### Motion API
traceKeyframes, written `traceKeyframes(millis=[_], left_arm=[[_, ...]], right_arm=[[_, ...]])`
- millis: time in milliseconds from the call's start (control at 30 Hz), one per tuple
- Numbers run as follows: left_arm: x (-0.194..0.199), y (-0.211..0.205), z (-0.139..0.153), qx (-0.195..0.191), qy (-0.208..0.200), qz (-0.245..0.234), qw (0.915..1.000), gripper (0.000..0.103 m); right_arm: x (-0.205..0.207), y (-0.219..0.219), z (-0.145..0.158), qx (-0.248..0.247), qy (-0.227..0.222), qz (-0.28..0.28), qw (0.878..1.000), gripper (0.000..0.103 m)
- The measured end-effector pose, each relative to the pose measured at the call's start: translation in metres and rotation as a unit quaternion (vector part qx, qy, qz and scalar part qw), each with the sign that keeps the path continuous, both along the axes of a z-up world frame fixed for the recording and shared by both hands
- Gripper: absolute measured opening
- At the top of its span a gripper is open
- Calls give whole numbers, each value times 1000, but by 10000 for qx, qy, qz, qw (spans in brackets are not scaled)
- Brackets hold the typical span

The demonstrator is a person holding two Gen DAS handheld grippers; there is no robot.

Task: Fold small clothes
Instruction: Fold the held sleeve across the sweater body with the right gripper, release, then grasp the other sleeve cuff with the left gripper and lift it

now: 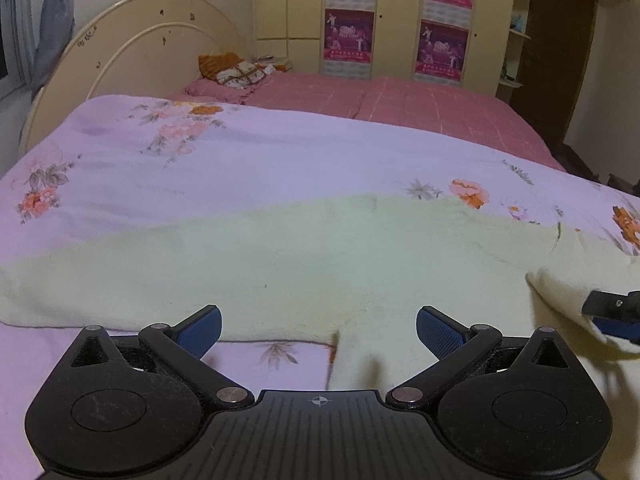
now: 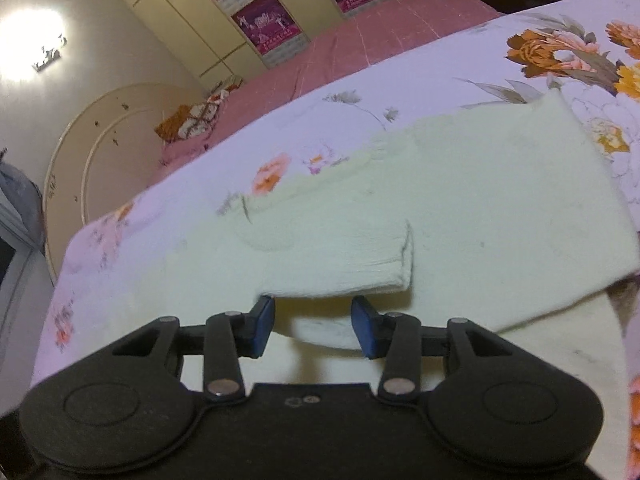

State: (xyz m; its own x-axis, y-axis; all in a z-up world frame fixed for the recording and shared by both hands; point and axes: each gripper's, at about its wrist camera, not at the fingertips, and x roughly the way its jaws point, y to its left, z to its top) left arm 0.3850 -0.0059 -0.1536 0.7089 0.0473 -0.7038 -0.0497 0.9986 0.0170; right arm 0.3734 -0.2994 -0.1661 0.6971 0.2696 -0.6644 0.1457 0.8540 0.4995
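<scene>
The pale cream knitted sweater (image 2: 460, 208) lies flat on the floral lilac bedspread (image 1: 200, 168), just ahead of both grippers. Its sleeve is folded across the body. The right gripper (image 2: 313, 326) is spread with fabric between its pads, unpinched — left gripper (image 1: 318, 330) wide, empty. Next, likely, the other sleeve.

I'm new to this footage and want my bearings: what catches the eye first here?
A pale cream garment lies spread across the floral lilac bedspread, one sleeve folded over its body. The open right tongs hover just before that sleeve; the left tongs stand wide open at the garment's near edge.
</scene>
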Motion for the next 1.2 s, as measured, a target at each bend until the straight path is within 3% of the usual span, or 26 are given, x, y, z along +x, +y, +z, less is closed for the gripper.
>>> traceKeyframes(millis=[100, 233, 433, 567, 700, 800, 833, 867, 933, 1133, 1200], left_arm=[[-3, -7, -2, 57, -1, -181, 9998, 103], [-7, -13, -2, 62, 16, -281, 9996, 103], [-13, -10, -2, 178, -17, -278, 9995, 103], [-12, -27, -7, -31, 117, -649, 9978, 103], [-5, -47, -20, -752, 575, -868, 9917, 103], [-3, -53, -29, -1341, 753, -723, 9855, 102], [-2, -54, -33, -1540, 799, -676, 9825, 92], [-2, -54, -36, -1779, 828, -648, 9784, 72], [0, -56, -42, -2148, 866, -600, 9710, 70], [9, -61, -58, -2508, 567, -248, 9661, 70], [10, -63, -61, -2725, 473, -186, 9608, 67]], right_arm=[[-1, 18, 4, -511, -191, 203, 9983, 42], [5, 60, 13, -1224, -581, 959, 9861, 41], [5, 85, 13, -1382, -525, 1937, 9699, 38], [-12, 48, 19, -1263, -438, 1333, 9820, 41], [-31, 7, 25, -1313, -404, 669, 9883, 46], [-47, -20, 25, -1318, -398, 305, 9900, 55], [-52, -28, 24, -1309, -386, 220, 9904, 55], [-57, -34, 22, -1318, -375, 163, 9904, 55], [-64, -44, 18, -1358, -343, 66, 9901, 56], [-75, -60, 10, -1304, -303, -126, 9909, 57], [-75, -63, 9, -1346, -307, -196, 9902, 57]])
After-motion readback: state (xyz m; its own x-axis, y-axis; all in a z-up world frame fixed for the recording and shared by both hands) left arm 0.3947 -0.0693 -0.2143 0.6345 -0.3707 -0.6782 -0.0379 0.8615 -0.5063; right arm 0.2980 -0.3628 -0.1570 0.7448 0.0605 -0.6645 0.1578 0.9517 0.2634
